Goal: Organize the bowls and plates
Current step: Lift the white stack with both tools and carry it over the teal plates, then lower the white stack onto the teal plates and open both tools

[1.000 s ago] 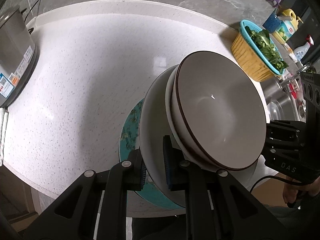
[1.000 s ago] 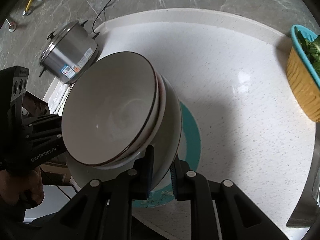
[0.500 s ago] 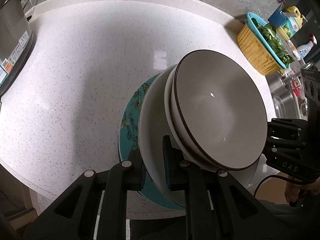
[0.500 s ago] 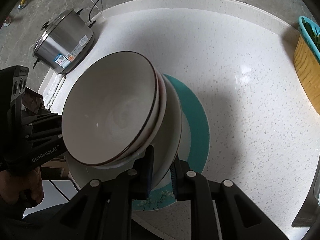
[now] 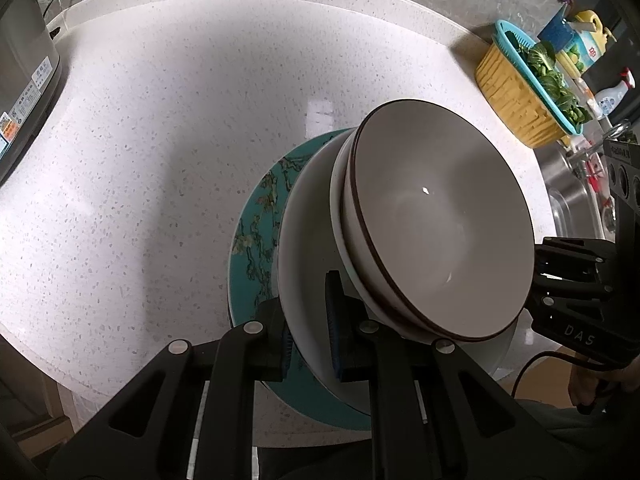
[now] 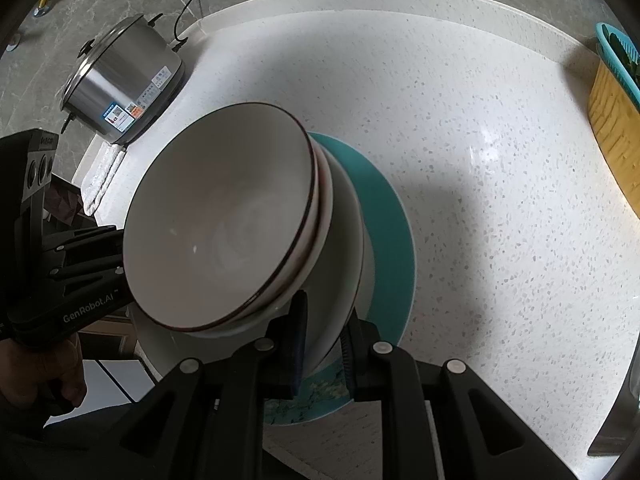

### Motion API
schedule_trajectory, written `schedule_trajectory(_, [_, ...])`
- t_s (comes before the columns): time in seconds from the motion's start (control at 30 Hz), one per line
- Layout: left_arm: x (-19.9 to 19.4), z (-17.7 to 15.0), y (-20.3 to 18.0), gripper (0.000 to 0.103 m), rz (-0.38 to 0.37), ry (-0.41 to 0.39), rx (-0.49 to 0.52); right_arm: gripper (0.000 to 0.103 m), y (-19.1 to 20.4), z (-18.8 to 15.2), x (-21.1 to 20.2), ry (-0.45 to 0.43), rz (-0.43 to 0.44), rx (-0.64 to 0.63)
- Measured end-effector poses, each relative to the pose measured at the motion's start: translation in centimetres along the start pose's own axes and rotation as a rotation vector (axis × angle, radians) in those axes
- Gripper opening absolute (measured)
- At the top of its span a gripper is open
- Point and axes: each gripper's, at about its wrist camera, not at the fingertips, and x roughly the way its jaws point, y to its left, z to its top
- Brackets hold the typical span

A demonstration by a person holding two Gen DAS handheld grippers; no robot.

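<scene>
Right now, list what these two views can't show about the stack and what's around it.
- Gap between white plate and teal plate: hidden by the white plate, both views.
- Number of bowls: rims overlap; at least two.
- Cooker: cut off by the left view's edge; its labels too small in the right view.
- Basket: cut off by the right view's edge.

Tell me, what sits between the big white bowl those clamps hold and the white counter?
A teal plate with a branch pattern lies under the big white bowl, over the counter. Both wrist views show it; whether bowl and plate touch is unclear.
</scene>
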Motion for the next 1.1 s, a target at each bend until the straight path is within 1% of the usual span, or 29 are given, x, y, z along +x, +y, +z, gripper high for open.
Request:
schedule_trajectory(0.23, [0.4, -0.3, 0.2, 0.011, -0.002, 0.003, -0.01, 0.017, 0.3, 0.1, 0.0, -0.011, -0.015, -0.015])
schedule_trajectory(0.43, [0.2, -0.7, 0.4, 0.011, -0.009, -0.02, -0.033, 0.018, 0.4, 0.2, 0.1, -0.018, -0.017, -0.02])
schedule_trajectory(0.47, [-0.1, -0.8, 0.5, 0.011, -0.009, -0.03, -0.038, 0.018, 0.4, 0.2, 0.1, -0.019, -0.017, -0.019])
schedule_trajectory(0.5, [-0.4, -0.8, 0.5, 0.016, -0.006, -0.045, -0.046, 0.021, 0.4, 0.1, 0.1, -0.019, -0.012, -0.019])
schedule_trajectory(0.57, [-1.3, -0.8, 0.8, 0.016, -0.001, -0.072, -0.062, 0.022, 0.4, -0.1, -0.3, -0.032, -0.011, -0.025])
schedule_trajectory(0.6, [-1.7, -0.8, 0.9, 0.016, 0.002, -0.079, -0.069, 0.023, 0.5, -0.3, -0.7, -0.022, -0.027, -0.044])
schedule_trajectory(0.67, [-2.9, -1.0, 1.1, 0.027, 0.018, -0.1, -0.08, 0.023, 0.5, -0.6, -1.5, -0.045, -0.035, -0.052])
schedule_trajectory(0.73, [-4.1, -1.1, 1.3, 0.051, 0.05, -0.111, -0.084, 0.033, 0.3, -1.0, -2.4, -0.064, -0.043, -0.052])
schedule_trajectory(0.77, [-4.9, -1.2, 1.3, 0.057, 0.058, -0.124, -0.083, 0.041, 0.2, -1.1, -2.9, -0.07, -0.047, -0.05])
schedule_trajectory(0.8, [-5.6, -1.2, 1.4, 0.069, 0.061, -0.137, -0.081, 0.046, 0.0, -1.3, -3.5, -0.079, -0.048, -0.045])
schedule_trajectory(0.83, [-6.5, -1.1, 1.5, 0.077, 0.067, -0.156, -0.077, 0.05, -0.2, -1.5, -4.1, -0.092, -0.044, -0.036])
schedule_trajectory(0.87, [-7.4, -0.9, 1.4, 0.078, 0.075, -0.176, -0.065, 0.063, -0.4, -1.7, -5.0, -0.116, -0.042, -0.02])
schedule_trajectory(0.9, [-8.2, -0.7, 1.4, 0.079, 0.073, -0.193, -0.048, 0.071, -0.5, -1.8, -5.5, -0.133, -0.049, -0.009])
schedule_trajectory(0.97, [-9.4, 0.2, 1.2, 0.085, 0.065, -0.222, -0.003, 0.072, -0.6, -1.9, -6.7, -0.16, -0.086, 0.014])
schedule_trajectory(1.03, [-10.2, 1.2, 1.1, 0.101, 0.039, -0.246, 0.042, 0.075, -0.6, -2.0, -8.3, -0.207, -0.126, 0.069])
schedule_trajectory(1.07, [-10.5, 1.7, 1.0, 0.103, 0.017, -0.254, 0.071, 0.084, -0.6, -2.1, -9.0, -0.232, -0.14, 0.105])
schedule_trajectory(1.1, [-10.6, 2.2, 1.0, 0.103, 0.012, -0.254, 0.091, 0.094, -0.4, -2.2, -9.8, -0.273, -0.157, 0.153])
